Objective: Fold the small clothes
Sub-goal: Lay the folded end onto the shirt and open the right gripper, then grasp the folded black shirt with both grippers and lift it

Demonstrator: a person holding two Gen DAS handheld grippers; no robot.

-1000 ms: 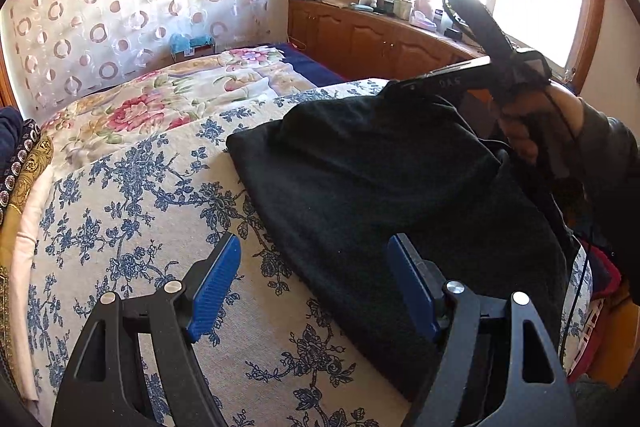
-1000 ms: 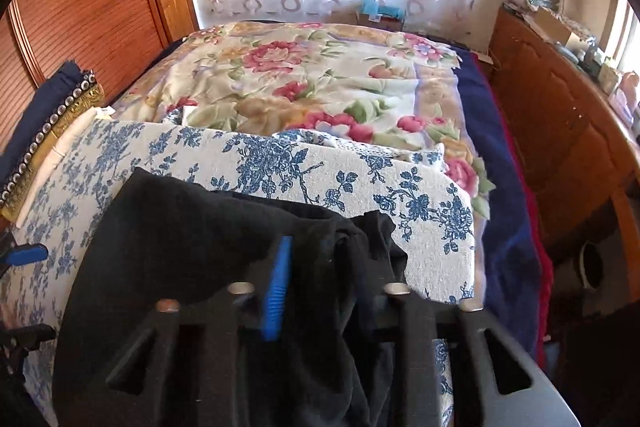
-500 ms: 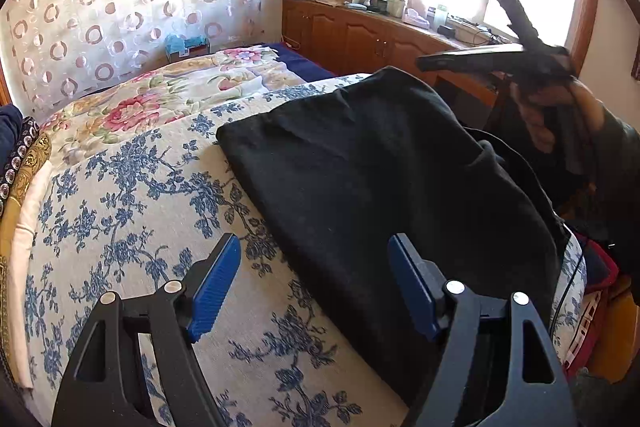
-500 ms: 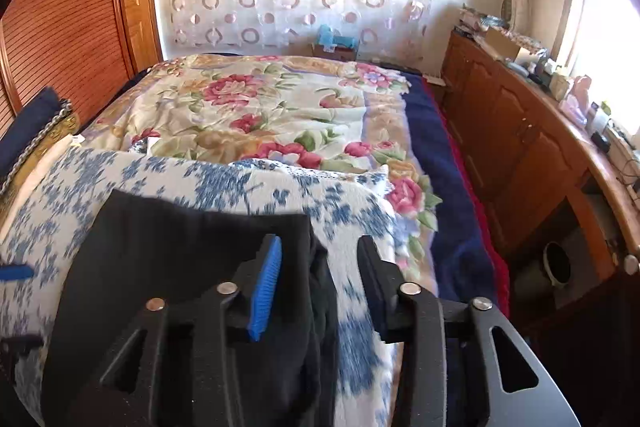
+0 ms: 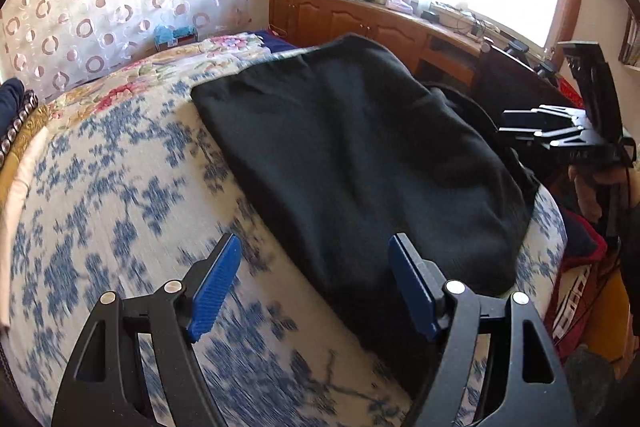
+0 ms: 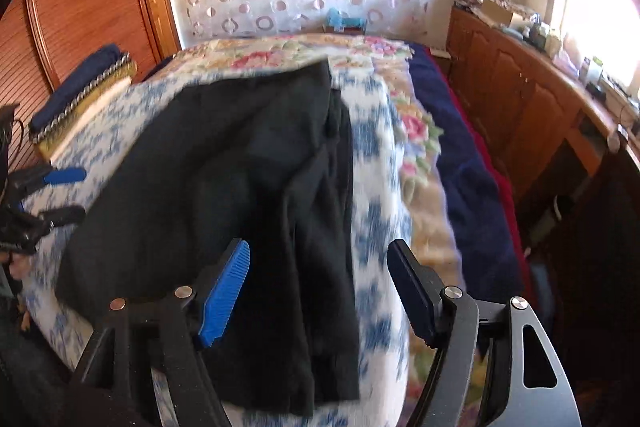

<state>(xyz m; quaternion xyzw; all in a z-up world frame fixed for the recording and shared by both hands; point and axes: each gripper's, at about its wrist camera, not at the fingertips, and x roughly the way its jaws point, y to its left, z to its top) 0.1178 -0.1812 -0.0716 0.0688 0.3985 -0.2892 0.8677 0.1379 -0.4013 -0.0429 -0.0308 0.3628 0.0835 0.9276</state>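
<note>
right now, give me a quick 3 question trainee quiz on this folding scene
1. True or false: the right tongs are clamped on the black garment.
2. What does the black garment lie on? A. bare wooden floor B. blue floral white cover C. wooden cabinet top
3. What colour are the pads on the left tongs?

Key
1. False: their jaws are opening, and the cloth lies below them, not pinched.
2. B
3. Blue
</note>
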